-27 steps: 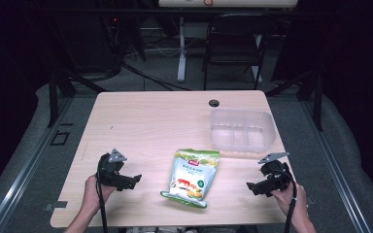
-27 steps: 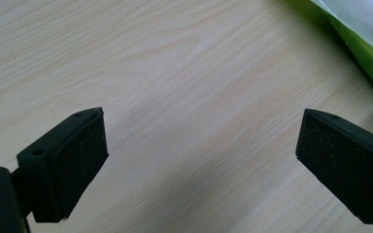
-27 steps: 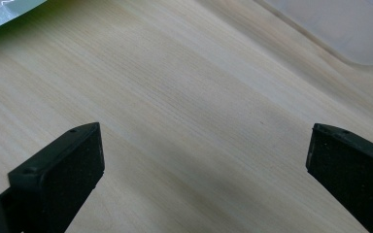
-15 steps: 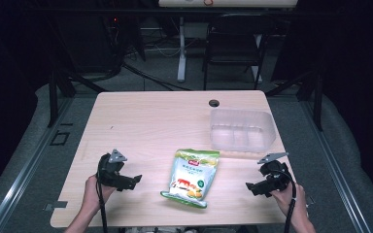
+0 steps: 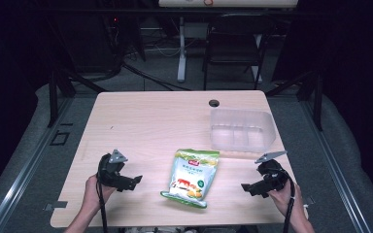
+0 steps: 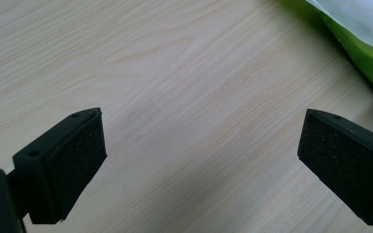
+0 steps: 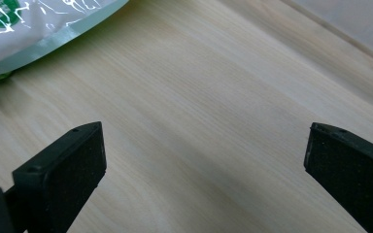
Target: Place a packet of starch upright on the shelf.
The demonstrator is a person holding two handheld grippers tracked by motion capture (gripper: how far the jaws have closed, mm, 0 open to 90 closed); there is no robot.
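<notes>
On the left side of the table (image 5: 126, 116) we are holding the left gripper (image 5: 132, 181) wide apart, gripping nothing; the snack bag (image 5: 190, 177) is lying untouched between, the right gripper (image 5: 247, 188) equally spread, the plastic box (image 5: 242, 130) waiting empty.

The left gripper (image 6: 201, 160) holds its jaws wide apart over the wooden table (image 6: 184, 87), empty; the green snack bag (image 6: 364, 43) lies beyond the right-hand jaw.
</notes>
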